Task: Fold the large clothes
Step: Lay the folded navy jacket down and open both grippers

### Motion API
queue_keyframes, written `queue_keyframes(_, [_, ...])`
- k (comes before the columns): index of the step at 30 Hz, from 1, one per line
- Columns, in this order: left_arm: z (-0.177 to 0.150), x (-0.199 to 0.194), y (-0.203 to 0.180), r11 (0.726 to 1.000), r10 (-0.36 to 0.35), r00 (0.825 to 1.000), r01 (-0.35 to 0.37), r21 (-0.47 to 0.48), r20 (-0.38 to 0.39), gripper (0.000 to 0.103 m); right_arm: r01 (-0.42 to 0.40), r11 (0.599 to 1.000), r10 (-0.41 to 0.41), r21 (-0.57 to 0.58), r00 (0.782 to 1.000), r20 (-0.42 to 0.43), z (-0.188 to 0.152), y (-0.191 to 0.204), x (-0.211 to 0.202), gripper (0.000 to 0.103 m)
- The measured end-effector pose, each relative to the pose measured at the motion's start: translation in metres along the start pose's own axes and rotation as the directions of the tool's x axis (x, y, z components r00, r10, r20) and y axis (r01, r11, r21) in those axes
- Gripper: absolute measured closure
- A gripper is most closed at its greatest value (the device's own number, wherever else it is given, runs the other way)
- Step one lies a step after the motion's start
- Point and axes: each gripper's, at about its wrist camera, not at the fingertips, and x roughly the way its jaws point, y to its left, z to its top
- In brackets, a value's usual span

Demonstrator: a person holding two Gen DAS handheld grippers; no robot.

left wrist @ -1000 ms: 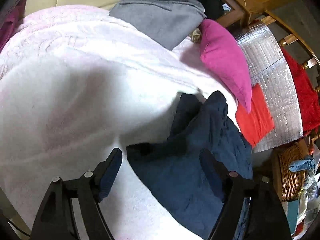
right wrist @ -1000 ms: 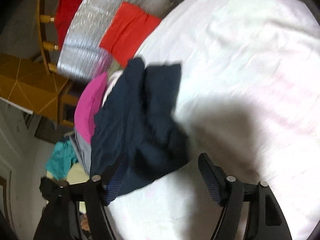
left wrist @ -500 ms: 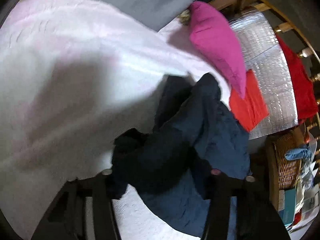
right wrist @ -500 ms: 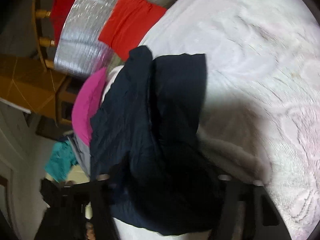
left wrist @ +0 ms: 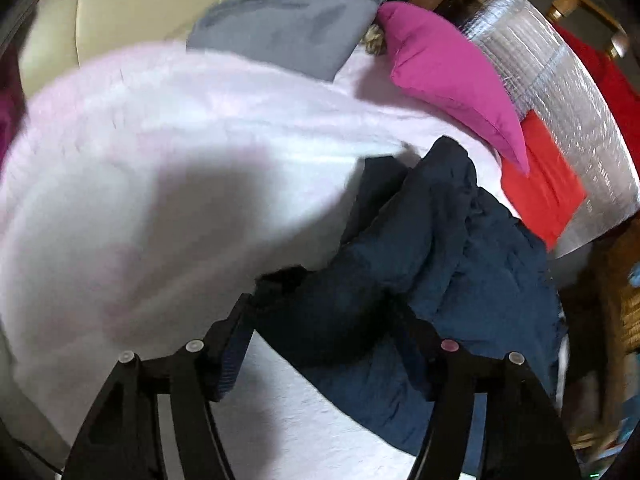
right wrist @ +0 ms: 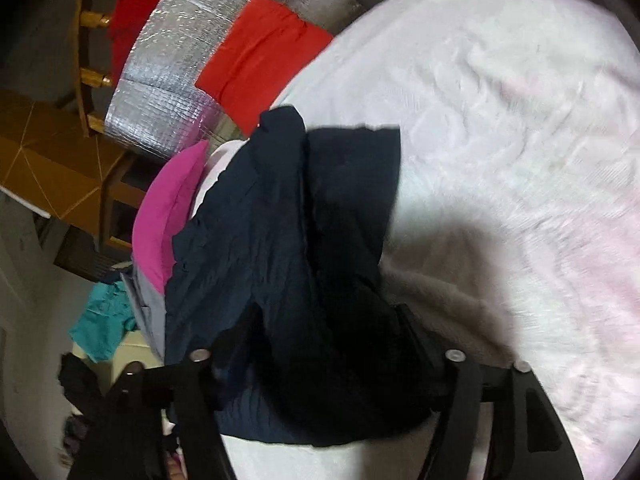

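A dark blue garment (left wrist: 440, 240) lies crumpled on a white, pink-tinged bed cover (left wrist: 160, 160), near its right edge in the left wrist view. My left gripper (left wrist: 324, 304) has a thick bunch of the garment's near edge between its fingers. The cloth touches both of them, and the jaws are opening. In the right wrist view the same garment (right wrist: 280, 220) runs away from my right gripper (right wrist: 326, 312). A dark wad of it fills that gap from finger to finger, and those jaws are opening too. The cloth hides both pairs of pads.
A magenta pillow (left wrist: 448, 80) and a folded grey garment (left wrist: 288, 20) lie beyond the blue one. A red cloth (left wrist: 540, 176) rests on a silver foil mat (left wrist: 560, 92) beside the bed. A wicker basket (left wrist: 628, 312) stands at the right, and a teal cloth (right wrist: 104, 320) lies low on the left.
Both grippers came forward onto the garment's near edge and closed on it, bunching it up. Since half a second ago both pairs of jaws have widened, with the cloth still between them.
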Motion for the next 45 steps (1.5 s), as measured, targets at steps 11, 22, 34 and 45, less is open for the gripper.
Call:
queue_keyframes(11, [-0.009,-0.042,-0.046,0.951,0.090,0.962,-0.159,0.263,0.259,0.032,0.062,0.969,-0.027,-0.240,0.989,0.147,-0.004,0.032,-0.047,0.050])
queue_keyframes(22, [-0.015,-0.042,-0.057,0.932,0.098,0.954,-0.188,0.311,0.285,0.032,0.101,0.962,-0.104,-0.254,0.995,0.001,-0.014,0.021,0.015,0.051])
queue_keyframes(34, [-0.018,-0.033,-0.063,0.918,0.118,0.955,-0.209,0.336,0.272,0.032,0.070,0.954,-0.043,-0.293,0.994,0.098,-0.004,0.050,-0.020,0.050])
queue_keyframes(45, [0.003,-0.001,-0.057,0.930,0.123,0.977,-0.174,0.325,0.173,0.029,0.033,0.973,-0.043,-0.228,0.998,-0.041,0.020,0.038,0.023,0.044])
